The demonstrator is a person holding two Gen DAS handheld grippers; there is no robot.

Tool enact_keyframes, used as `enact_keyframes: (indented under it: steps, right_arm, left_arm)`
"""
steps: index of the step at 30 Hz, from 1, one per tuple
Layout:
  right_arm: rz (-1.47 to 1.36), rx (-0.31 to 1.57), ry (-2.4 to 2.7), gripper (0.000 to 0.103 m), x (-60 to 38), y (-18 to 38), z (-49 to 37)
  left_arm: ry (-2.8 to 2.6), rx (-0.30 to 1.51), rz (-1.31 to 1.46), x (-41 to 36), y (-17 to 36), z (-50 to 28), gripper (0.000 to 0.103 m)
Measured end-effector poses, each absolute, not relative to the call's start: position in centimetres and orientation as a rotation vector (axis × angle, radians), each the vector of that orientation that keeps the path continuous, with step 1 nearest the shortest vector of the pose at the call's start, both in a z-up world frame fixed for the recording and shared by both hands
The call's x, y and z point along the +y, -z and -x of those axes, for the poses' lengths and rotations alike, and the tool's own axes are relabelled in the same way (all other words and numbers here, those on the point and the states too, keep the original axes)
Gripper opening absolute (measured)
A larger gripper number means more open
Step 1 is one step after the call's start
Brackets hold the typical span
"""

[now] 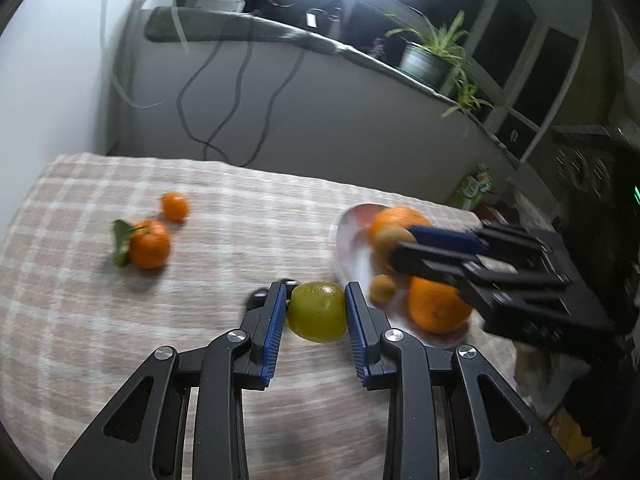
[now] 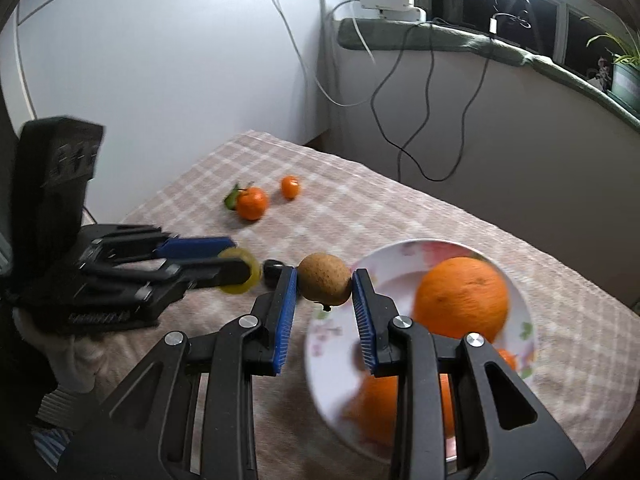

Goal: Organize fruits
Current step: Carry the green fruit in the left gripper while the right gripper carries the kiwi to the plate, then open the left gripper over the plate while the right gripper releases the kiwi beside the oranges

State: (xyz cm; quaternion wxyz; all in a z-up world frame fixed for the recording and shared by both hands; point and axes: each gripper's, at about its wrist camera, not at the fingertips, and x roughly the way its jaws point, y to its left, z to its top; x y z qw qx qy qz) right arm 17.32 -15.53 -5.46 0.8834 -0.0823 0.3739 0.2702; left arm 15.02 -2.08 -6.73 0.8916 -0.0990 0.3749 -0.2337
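Green citrus [image 1: 317,312] clamped by left gripper [image 1: 316,308], just left of plate [image 2: 400,254]. Kiwi [image 2: 325,279] pinched by right gripper [image 2: 325,284], apparently above plate's near-left rim; blur noted.

Gripped green citrus [image 1: 317,312] — brown kiwi [image 2: 325,279] above plate [image 2: 400,252]

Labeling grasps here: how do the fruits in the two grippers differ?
The left gripper holds a smooth yellow-green citrus; the right gripper holds a smaller, brown, dull kiwi. The citrus is over the tablecloth, the kiwi at the plate edge. Both are pinched between blue pads.
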Motion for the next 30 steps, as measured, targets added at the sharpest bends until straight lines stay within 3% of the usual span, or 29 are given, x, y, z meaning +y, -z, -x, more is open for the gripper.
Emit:
enact_keyframes:
  steps: [13, 30]
  right_arm:
    - [0.218, 0.81, -0.534, 0.03, -16.7, 5.2, -20.3]
    - [0.29, 0.842, -0.525, 0.03, -15.8, 6.4, -21.6]
  left_arm:
    - [0.548, 0.785, 0.127, -7.7, 7.2, -14.7, 0.028]
    - [0.559, 0.792, 0.129, -8.9, 7.2, -14.7, 0.029]
